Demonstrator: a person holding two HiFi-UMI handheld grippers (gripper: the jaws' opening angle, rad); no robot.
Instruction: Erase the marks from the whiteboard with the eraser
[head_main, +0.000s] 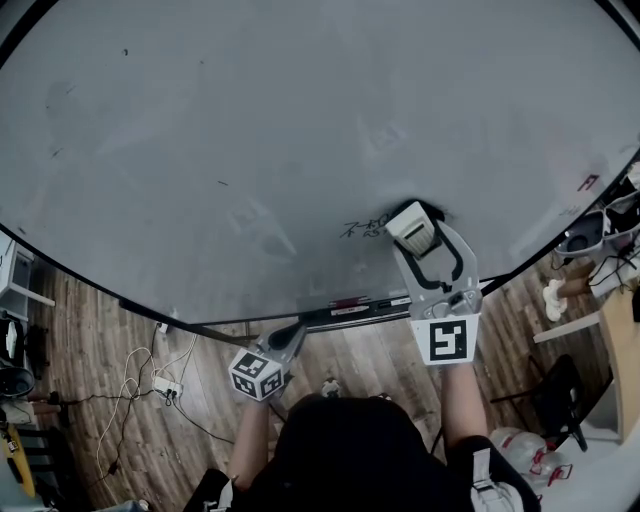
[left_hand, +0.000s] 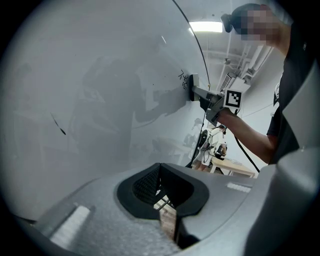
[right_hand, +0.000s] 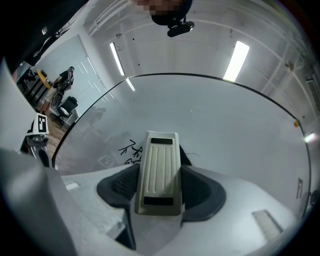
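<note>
Evidently, the eraser is held lengthwise between the fingers of the right gripper, which are closed on its two long sides. Its working face appears to be laid against the whiteboard, low down and right of the middle, just to the right of the black marks.

The eraser is judged to be light and stiff. It is an oblong cream plastic shell, ribbed along its back, with a dark rectangular inset at each end. A softer pad is presumed on the hidden face. The flat long sides, where it is gripped now, are thought the best place for a hold, and even pressure would be needed to keep it from twisting.

The whiteboard is smooth, grey-white and glossy, with ceiling lights mirrored in it. A small red mark is seen near its right edge. A narrow tray runs along the near, bottom edge.

The left gripper is held low, well apart from the marks, its fingers brought together with nothing between them. A wooden floor lies below.
</note>
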